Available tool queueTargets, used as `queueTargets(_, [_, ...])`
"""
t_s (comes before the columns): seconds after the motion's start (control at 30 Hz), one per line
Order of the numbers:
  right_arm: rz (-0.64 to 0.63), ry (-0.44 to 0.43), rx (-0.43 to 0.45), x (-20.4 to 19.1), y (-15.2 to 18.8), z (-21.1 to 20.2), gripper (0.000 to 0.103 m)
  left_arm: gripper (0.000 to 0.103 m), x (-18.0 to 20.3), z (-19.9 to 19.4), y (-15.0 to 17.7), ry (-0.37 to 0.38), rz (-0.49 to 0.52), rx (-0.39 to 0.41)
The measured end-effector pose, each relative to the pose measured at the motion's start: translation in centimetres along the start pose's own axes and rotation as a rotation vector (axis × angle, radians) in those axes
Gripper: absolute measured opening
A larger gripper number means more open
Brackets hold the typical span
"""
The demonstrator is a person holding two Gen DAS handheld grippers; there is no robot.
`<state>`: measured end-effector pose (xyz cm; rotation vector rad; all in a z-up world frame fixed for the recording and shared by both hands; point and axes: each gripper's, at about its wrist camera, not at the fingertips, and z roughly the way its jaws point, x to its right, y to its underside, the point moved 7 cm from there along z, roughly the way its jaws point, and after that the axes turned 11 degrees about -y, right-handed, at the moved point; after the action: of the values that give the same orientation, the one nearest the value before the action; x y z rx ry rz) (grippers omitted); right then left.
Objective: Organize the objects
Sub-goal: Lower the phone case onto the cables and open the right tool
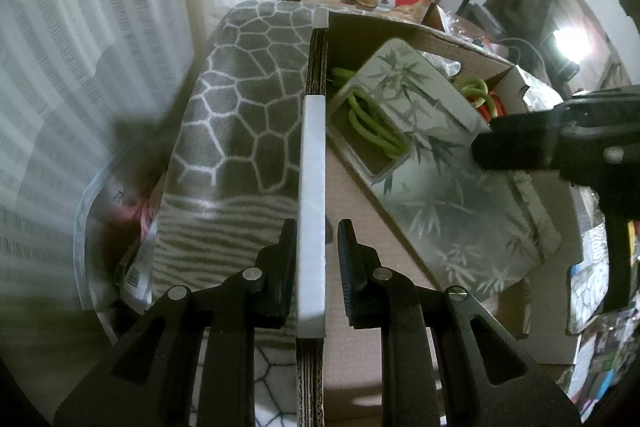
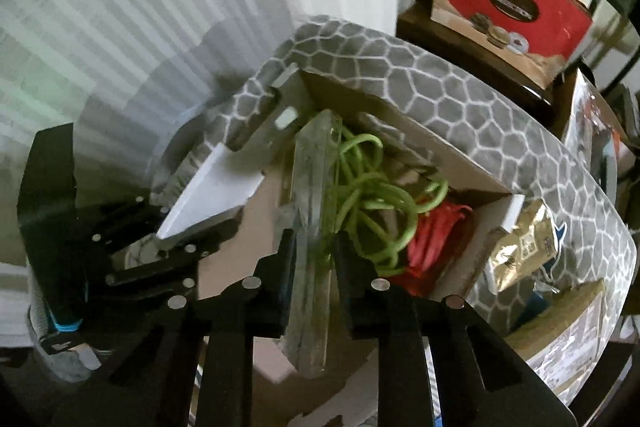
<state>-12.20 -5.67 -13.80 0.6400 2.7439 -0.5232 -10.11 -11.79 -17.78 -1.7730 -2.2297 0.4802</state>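
- Cardboard box (image 1: pixel 400 195): open-topped, its corrugated wall edge running up the middle of the left wrist view, part capped by a white strip (image 1: pixel 312 211).
- Grey honeycomb-patterned blanket (image 1: pixel 248 99) lies under and around the box, wrapping its far and right sides in the right wrist view.
- In the box: green cord (image 2: pixel 372 187), tangled, near the far corner; red bundle (image 2: pixel 436 239) just beside it toward the right wall.
- Bamboo-print case (image 1: pixel 432 163) leans tilted inside the box.
- Gold packet (image 2: pixel 520 247) on the blanket outside the right wall.
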Motion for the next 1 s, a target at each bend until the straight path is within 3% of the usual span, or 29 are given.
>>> queueTargets(0.03, [-0.003,0.001,-0.019,0.0,0.1,0.5,0.031,0.017,0.0,0.0,0.0,0.000,0.000,0.000])
queueTargets(0.07, [-0.002,0.012,-0.030,0.1,0.2,0.9,0.032,0.017,0.0,0.0,0.0,-0.001,0.001,0.000])
queueTargets(0.1, [0.001,0.028,-0.035,0.3,0.4,1.2,0.030,0.017,0.0,0.0,0.0,-0.001,0.001,0.000])
queueTargets(0.13, [-0.001,0.034,-0.034,0.5,0.3,1.3,0.021,0.017,0.0,0.0,0.0,0.001,-0.001,0.000])
queueTargets(0.23, [-0.029,0.020,-0.022,0.5,-0.2,0.5,0.017,0.017,-0.2,0.2,-0.1,0.003,-0.001,-0.001])
queueTargets(0.37, [-0.098,0.078,-0.021,0.0,-1.4,-1.2,0.010,0.017,-0.4,0.2,-0.1,0.006,-0.008,-0.001])
queueTargets(0.5, [-0.159,0.150,-0.047,-0.3,-2.9,-1.4,0.010,0.017,-0.5,0.2,-0.1,0.006,-0.010,-0.001])
queueTargets(0.67, [-0.242,0.233,-0.096,1.5,-2.6,-0.1,0.014,0.017,-0.4,0.1,-0.1,0.005,-0.011,-0.001])
queueTargets(0.8, [-0.215,0.106,-0.028,3.1,-2.1,-0.4,0.014,0.018,-0.5,0.1,0.0,0.004,-0.010,-0.002])
queueTargets(0.87, [-0.210,0.087,-0.006,3.3,-2.0,-0.5,0.014,0.018,-0.4,0.1,0.0,0.004,-0.011,-0.002])
queueTargets(1.0, [-0.171,0.138,0.015,3.7,-2.4,-0.9,0.033,0.018,-0.4,0.1,0.0,0.004,-0.011,-0.002])
